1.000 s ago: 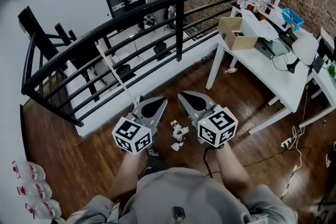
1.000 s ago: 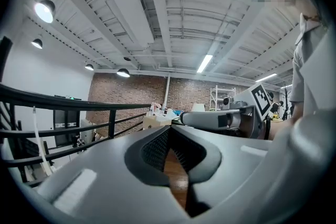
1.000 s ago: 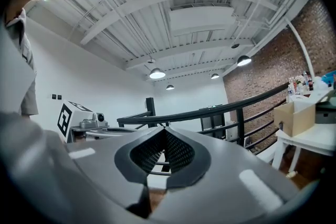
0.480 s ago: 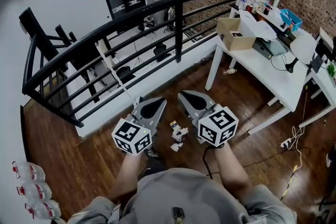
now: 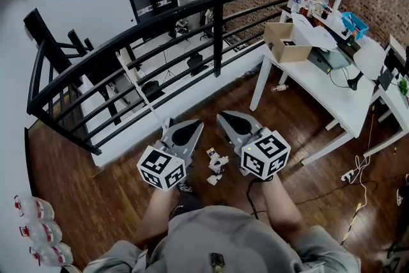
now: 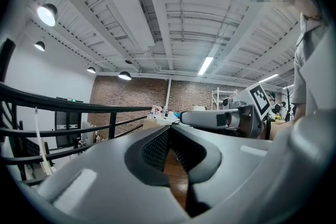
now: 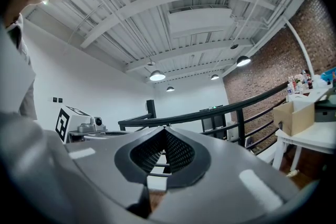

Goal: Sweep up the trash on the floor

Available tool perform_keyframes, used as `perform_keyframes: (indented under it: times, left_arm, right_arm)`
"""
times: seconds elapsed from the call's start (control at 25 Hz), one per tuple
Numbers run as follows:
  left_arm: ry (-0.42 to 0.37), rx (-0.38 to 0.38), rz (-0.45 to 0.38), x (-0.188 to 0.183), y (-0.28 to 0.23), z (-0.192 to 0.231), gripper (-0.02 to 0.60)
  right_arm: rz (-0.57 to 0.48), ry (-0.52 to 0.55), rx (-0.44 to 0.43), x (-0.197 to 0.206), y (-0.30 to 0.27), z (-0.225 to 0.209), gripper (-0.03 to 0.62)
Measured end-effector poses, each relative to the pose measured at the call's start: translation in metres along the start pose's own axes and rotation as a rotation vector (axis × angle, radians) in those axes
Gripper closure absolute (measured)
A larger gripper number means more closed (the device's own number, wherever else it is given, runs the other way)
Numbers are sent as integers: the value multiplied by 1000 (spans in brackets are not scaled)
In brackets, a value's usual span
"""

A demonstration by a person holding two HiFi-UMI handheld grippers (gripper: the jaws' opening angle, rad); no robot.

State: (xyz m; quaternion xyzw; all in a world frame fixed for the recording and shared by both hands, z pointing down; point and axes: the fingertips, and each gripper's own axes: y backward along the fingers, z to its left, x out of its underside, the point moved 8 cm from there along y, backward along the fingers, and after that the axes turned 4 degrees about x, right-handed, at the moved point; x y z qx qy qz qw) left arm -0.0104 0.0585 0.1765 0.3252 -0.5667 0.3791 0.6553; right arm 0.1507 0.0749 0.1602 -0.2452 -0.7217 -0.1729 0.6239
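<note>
Holding nothing: left gripper (image 5: 184, 128), right gripper (image 5: 233, 122) fully closed; trash (image 5: 216, 167) on floor (image 5: 115, 192).

No writing can be read anywhere; the 2 marker cubes (image 5: 161, 167) (image 5: 264, 155) bear only black-and-white square patterns.

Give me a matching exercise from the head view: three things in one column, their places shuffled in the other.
Things:
1. cardboard box
2. scraps of trash
3. plastic bottles

Places:
A. at the lower left edge of the picture
B. on the white table
C. on the wooden floor, in the middle of the picture

Pairs: 1-B; 2-C; 3-A.
</note>
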Motion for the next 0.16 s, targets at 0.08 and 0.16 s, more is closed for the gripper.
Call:
perform_keyframes:
  times: [0.08, 0.16]
  left_arm:
    - [1, -1, -2, 0, -1, 1, 575]
    - [3, -2, -2, 0, -2, 1, 575]
  right_arm:
    - [0, 3, 3, 0, -1, 0, 594]
    - [1, 6, 5, -1, -2, 0, 594]
